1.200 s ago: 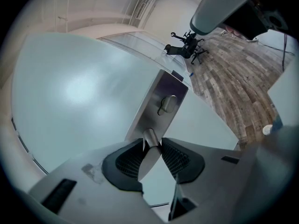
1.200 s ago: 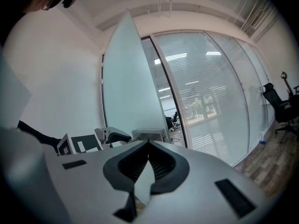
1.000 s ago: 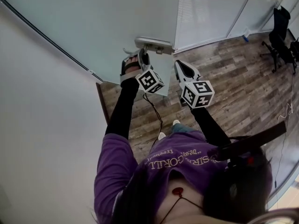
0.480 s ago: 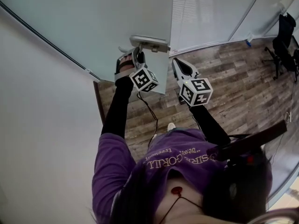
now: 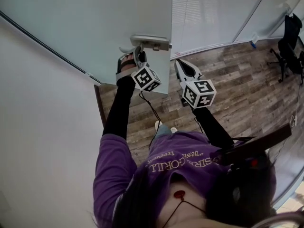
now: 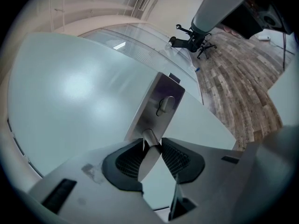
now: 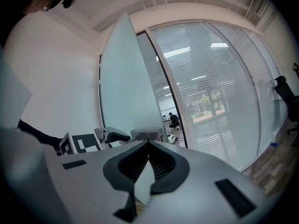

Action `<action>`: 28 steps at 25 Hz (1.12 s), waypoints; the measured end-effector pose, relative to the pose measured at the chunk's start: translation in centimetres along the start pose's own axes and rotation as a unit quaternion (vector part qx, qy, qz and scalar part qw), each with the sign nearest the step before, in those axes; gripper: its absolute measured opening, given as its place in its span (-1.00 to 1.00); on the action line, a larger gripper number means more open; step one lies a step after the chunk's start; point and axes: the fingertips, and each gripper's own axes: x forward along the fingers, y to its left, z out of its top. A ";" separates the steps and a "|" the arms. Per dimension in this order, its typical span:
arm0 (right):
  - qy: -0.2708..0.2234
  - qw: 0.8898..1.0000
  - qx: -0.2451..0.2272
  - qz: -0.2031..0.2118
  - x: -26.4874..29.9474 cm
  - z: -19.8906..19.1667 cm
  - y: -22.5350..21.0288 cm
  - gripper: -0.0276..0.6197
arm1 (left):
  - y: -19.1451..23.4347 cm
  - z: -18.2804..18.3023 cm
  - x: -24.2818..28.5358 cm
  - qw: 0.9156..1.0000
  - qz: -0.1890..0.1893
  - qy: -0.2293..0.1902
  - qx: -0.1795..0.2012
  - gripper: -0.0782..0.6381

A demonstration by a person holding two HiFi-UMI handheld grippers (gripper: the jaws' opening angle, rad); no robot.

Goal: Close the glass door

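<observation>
Tongs on the left [image 6: 152, 143] are clamped on the metal lever handle [image 6: 150, 154] of the frosted glass door [image 5: 95, 23]; the lever runs between the two pads, just below the steel lock plate [image 6: 159, 107]. The door stands open, with its free edge apart from the frame. It is up in front of the person, between a white wall [image 5: 38, 127] and a glass partition with blinds [image 5: 209, 8]. The right tongs [image 7: 148, 146] are closed on nothing, tips touching, and hover just beside the handle without touching the door. An office chair [image 5: 289, 37] stands far off on the wood floor [image 5: 228, 80].
</observation>
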 end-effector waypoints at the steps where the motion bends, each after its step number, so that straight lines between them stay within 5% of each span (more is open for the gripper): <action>1: 0.000 1.000 0.002 -0.002 0.3 0.1 -0.2 -0.92 | 0.1 0.2 0.3 1.000 -0.001 -0.001 0.001 -0.43; 28: -0.033 0.997 0.021 -0.073 7.3 0.8 -2.2 -0.92 | 1.5 2.6 6.8 0.998 0.005 -0.049 0.049 -0.46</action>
